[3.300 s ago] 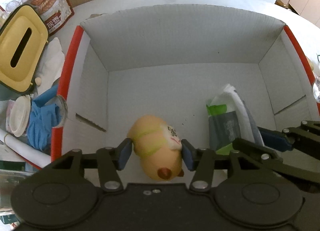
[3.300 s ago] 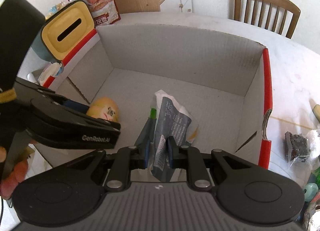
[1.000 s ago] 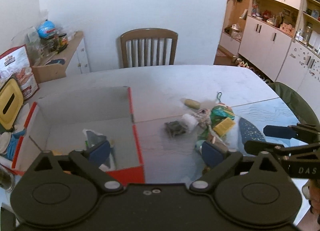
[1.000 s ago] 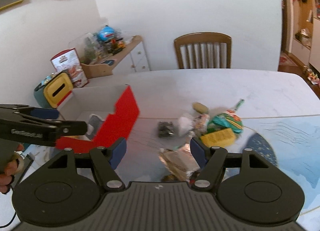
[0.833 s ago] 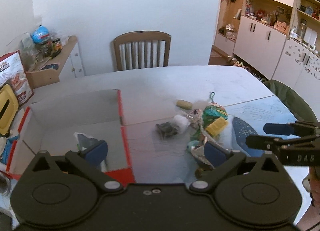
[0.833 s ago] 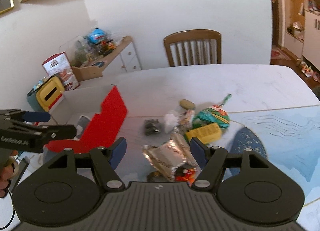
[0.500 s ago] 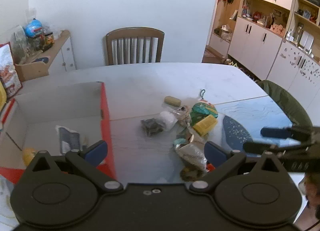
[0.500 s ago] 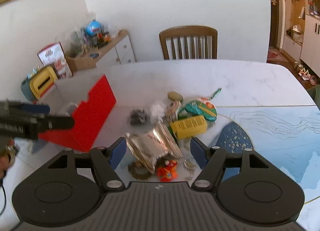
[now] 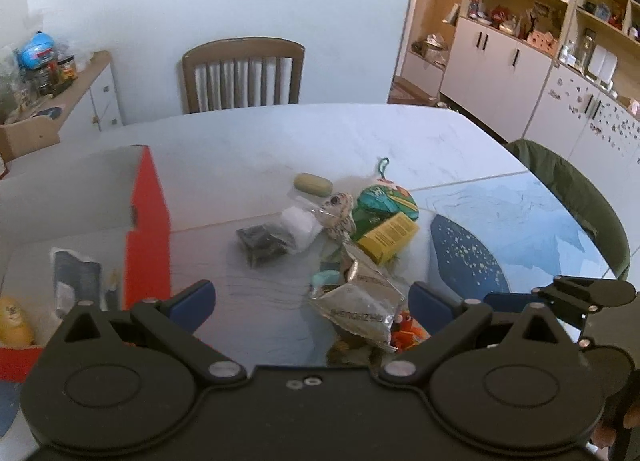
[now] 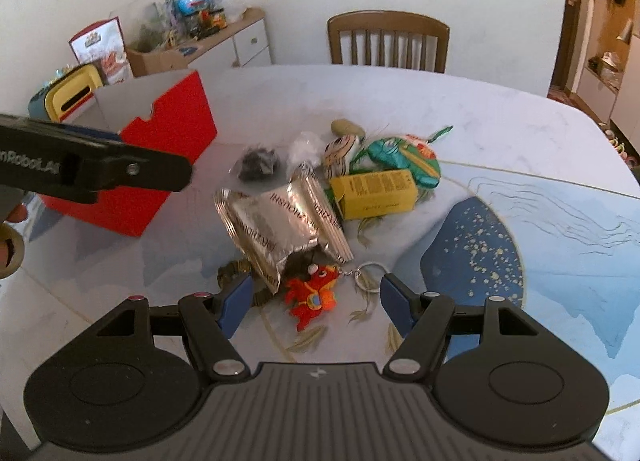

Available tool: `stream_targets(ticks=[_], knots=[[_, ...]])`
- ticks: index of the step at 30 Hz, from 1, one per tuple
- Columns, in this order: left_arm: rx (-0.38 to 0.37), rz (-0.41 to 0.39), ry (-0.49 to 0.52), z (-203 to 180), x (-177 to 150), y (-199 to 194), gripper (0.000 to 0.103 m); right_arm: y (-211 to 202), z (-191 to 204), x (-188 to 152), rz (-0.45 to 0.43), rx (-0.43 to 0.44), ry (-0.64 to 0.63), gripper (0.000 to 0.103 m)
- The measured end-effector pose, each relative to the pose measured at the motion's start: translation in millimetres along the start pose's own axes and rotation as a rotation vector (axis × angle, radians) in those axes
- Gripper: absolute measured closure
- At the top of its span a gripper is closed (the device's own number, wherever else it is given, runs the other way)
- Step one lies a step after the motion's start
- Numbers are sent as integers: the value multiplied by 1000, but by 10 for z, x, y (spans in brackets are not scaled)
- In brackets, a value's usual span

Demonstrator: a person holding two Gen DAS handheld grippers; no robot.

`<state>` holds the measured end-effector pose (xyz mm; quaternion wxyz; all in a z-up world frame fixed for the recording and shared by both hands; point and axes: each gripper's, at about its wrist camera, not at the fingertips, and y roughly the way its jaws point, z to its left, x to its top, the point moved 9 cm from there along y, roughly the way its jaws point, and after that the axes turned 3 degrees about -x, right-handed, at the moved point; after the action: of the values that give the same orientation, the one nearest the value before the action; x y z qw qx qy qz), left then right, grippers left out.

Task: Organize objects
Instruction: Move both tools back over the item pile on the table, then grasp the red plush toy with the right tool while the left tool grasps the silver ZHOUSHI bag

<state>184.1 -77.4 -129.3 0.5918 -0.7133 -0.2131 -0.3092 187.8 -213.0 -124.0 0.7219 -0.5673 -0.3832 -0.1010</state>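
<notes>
A pile of loose objects lies mid-table: a silver foil packet (image 10: pixel 280 217) (image 9: pixel 356 305), a yellow box (image 10: pixel 374 191) (image 9: pixel 386 235), a red keychain toy (image 10: pixel 314 293), a green pouch (image 10: pixel 408 157), a dark bagged item (image 10: pixel 258 163) and a tan oval (image 9: pixel 313 183). The red-sided cardboard box (image 9: pixel 146 229) (image 10: pixel 160 149) stands left, holding a yellow toy (image 9: pixel 14 321) and a grey packet (image 9: pixel 76 277). My right gripper (image 10: pixel 316 305) is open, just short of the red toy. My left gripper (image 9: pixel 312 301) is open above the pile's near edge. Both are empty.
A wooden chair (image 10: pixel 386 41) stands at the table's far side. A yellow tissue holder (image 10: pixel 70 97) and snack bag (image 10: pixel 102 51) sit behind the box. A green chair back (image 9: pixel 572 197) is at the table's right edge. White cabinets (image 9: pixel 520 73) line the right wall.
Both grippers let go of their objects in the box, opened, pulled back, then swung right and closer to the pile. The yellow toy and grey packet stay in the box.
</notes>
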Motion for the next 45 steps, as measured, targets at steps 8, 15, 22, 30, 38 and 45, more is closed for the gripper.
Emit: stream_targets(ticks=[8,15,22,30,38,45], knots=[[-33,5,87,-204,-35,280,1,196,35,-123,30,26,-56,33],[-49,13,164,-335,-94,510,1,317,62,-197,45,49,-85,35],[-52,30,226,-390,-153,744,7,441,72,-245,63,59,-99,41],[-52,50,273,-414,-171,900,22,545,70,-246,71,60,-109,49],[-70,71,304,-447,-196,957,29,581,76,-234,69,59,-118,57],[-93,86,344,-511,-215,962,47,581,132,-252,70,47,-160,57]])
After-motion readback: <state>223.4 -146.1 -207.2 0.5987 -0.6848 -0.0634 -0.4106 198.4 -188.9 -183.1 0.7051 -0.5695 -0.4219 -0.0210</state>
